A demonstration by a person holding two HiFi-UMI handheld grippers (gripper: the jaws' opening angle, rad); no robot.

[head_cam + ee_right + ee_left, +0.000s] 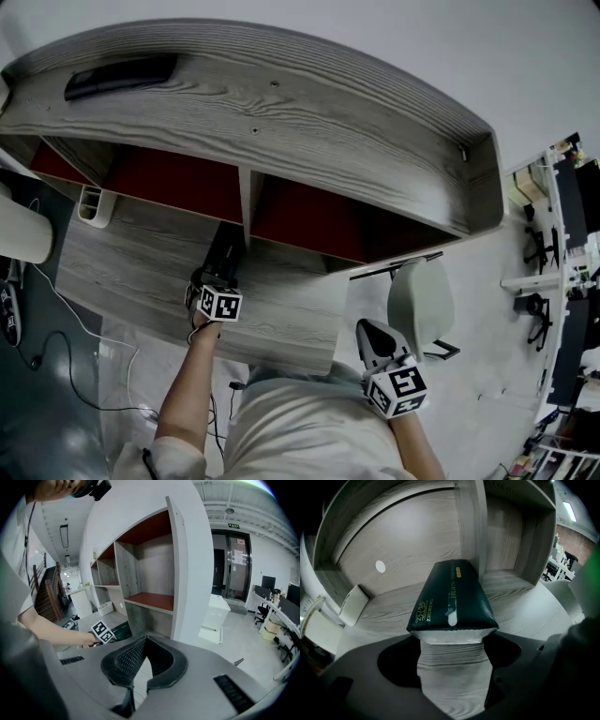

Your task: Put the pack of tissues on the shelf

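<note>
The task looks all but finished. The single pack of tissues [452, 597], dark green with a white end, lies flat on the grey lower board [520, 585] of the shelf [281, 112]. It sits in the middle of the left gripper view, its far end touching or nearly touching the upright divider [471, 527].

The left gripper [453, 648] has its jaws spread wide, one on either side of the pack's near end. As far as this view shows, the pads are not pressing on it, so the pack seems released, though contact at the very tips is hard to rule out. What remains, by my reading, is only drawing that gripper back.

The right gripper [145, 641] hangs at the lower right of the head view, well apart from the shelf, with its jaw tips together and nothing between them.

Counted:
- one pack
- two grippers
- one shelf unit with two red-lined compartments showing in the head view
- one small white container [354, 605] on the board at the left, well apart from the pack
- one dark object [120, 75] on the shelf's top at the upper left
</note>
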